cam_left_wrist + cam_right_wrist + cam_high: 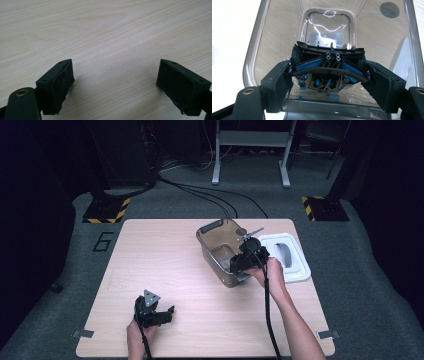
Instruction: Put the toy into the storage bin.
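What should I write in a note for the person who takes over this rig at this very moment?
Right claw: shut on the small blue and black toy car, held over the open clear grey plastic bin.
Left claw: open, holding nothing, low over the pale wooden table, near the person's side.
White bin lid: lies flat beside the bin, on its right.
Done: car gripped and brought to the bin.
Left: lower the car in, release; probably fit the lid.

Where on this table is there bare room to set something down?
The whole left half of the table is bare, from the far edge to the left gripper. Crowded on the right: the clear bin, white lid and right gripper holding a toy car.
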Available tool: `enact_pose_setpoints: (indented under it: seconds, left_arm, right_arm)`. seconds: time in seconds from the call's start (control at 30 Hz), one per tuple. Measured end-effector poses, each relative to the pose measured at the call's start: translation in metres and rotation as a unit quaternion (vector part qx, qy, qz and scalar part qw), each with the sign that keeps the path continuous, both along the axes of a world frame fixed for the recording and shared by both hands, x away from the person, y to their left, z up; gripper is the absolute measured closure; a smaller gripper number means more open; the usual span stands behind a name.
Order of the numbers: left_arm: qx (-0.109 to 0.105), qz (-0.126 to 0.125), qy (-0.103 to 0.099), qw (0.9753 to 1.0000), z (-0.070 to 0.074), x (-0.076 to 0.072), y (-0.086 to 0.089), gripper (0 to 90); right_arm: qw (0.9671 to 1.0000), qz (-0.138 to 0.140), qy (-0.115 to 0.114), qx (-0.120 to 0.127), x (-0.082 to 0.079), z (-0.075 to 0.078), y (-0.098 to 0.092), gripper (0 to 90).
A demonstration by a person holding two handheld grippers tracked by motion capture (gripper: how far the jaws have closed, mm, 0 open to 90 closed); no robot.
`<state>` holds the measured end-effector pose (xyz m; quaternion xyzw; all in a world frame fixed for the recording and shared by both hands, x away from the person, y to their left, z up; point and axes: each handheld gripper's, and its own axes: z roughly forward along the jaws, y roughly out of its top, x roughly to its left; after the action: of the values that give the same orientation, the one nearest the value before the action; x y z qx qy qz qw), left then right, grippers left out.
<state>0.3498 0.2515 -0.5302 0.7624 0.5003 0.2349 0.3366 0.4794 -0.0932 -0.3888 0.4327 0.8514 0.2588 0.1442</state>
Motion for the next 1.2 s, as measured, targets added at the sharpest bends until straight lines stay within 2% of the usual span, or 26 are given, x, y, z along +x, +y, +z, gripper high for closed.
enact_pose_setpoints:
  seconds: [0.97,1.2]
  left_arm:
    - [-0.002,-0.001,0.006,1.0000,0.0005,0.0002,0.0006,13.8]
    - [-0.001,0.000,0.001,1.0000,-0.0001,0.0003,0.0003,13.8]
  right_arm:
    - [1.0000,-0.005,0.006,0.003,0.0014,0.0007,0.0006,22.9]
    - [0.9999,-0.007,0.006,0.006,0.0010,0.0007,0.0003,22.0]
